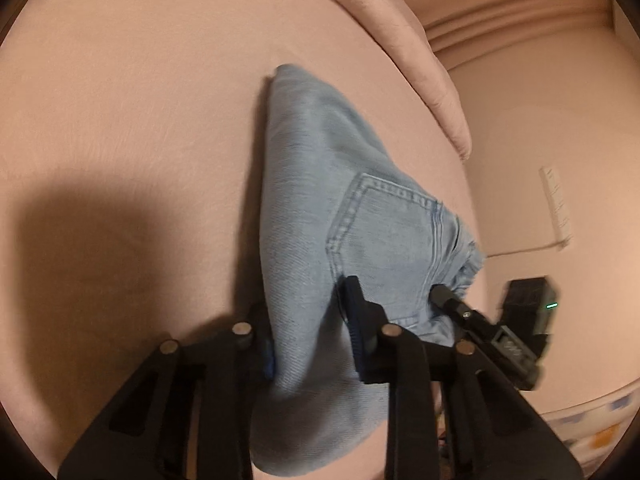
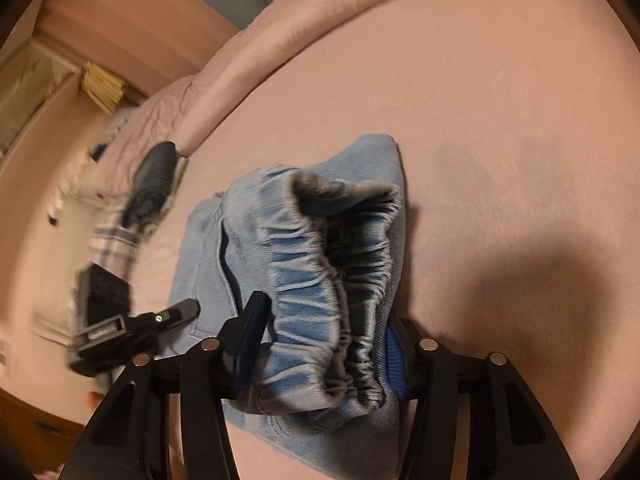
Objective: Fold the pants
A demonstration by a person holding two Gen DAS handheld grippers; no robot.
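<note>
Light blue denim pants point(image 1: 360, 216) lie bunched on the pink bed sheet point(image 1: 120, 100), back pocket facing up. My left gripper point(image 1: 308, 320) is shut on a fold of the denim at the near end, with cloth squeezed between its blue pads. In the right wrist view the pants point(image 2: 304, 264) show their gathered elastic waistband. My right gripper point(image 2: 324, 332) is shut on that bunched waistband, which fills the gap between the pads. Each wrist view shows the other gripper's finger at the pants' side: the right one's point(image 1: 444, 296) and the left one's point(image 2: 184, 308).
A rolled pink blanket point(image 1: 400, 40) runs along the far side of the bed. A dark garment point(image 2: 154, 180) and a plaid cloth point(image 2: 112, 240) lie at the bed's left edge. A padded pink headboard point(image 1: 520, 12) stands beyond. Bare sheet point(image 2: 500, 100) stretches to the right.
</note>
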